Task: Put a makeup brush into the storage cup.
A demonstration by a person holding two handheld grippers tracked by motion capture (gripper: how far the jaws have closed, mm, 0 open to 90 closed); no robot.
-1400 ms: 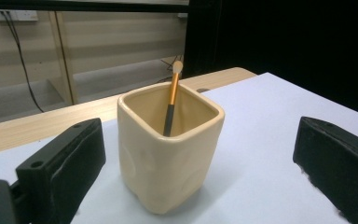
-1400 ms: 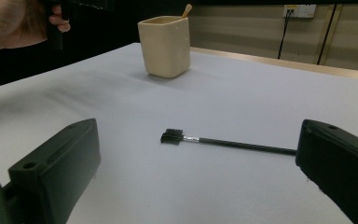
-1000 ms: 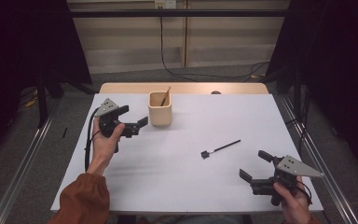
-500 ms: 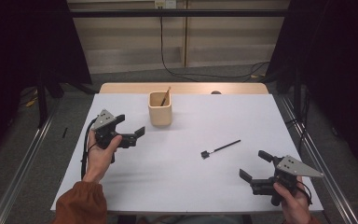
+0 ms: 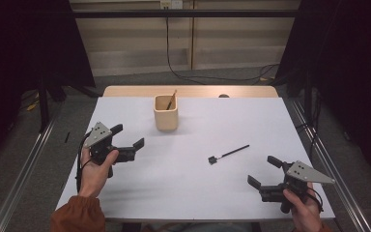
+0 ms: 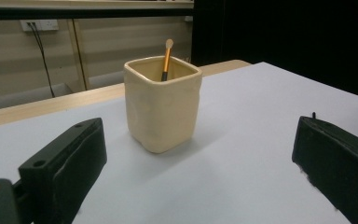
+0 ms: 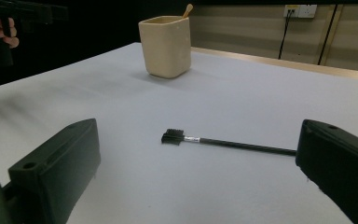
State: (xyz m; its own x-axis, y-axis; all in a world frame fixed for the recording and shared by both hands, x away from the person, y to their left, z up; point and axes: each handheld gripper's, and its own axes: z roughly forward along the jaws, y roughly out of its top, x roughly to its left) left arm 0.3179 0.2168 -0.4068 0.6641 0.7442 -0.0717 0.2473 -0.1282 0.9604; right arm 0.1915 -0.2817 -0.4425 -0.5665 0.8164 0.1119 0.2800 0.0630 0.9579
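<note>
From where I stand, the likely job is getting the small black brush (image 5: 228, 153) into the cream cup (image 5: 165, 112), which already holds an orange-handled brush (image 6: 166, 59) leaning against its back wall. The black brush lies flat on the white counter (image 5: 193, 188), well apart from the cup and nearer the right tongs (image 5: 264, 171), its bristle head pointing toward the person and its thin handle running away to the right. The right tongs are spread wide with nothing in them, low over the counter just short of the brush; in the right gripper view the handle's far end sits close to one jaw. The left tongs (image 5: 128, 137) are wide open and empty too, aimed at the cup from a little way off. I'd say the right hand should close across the handle near its middle, jaws square to it and skimming the counter, since so thin a stick could roll or pivot if pinched near an end.
</note>
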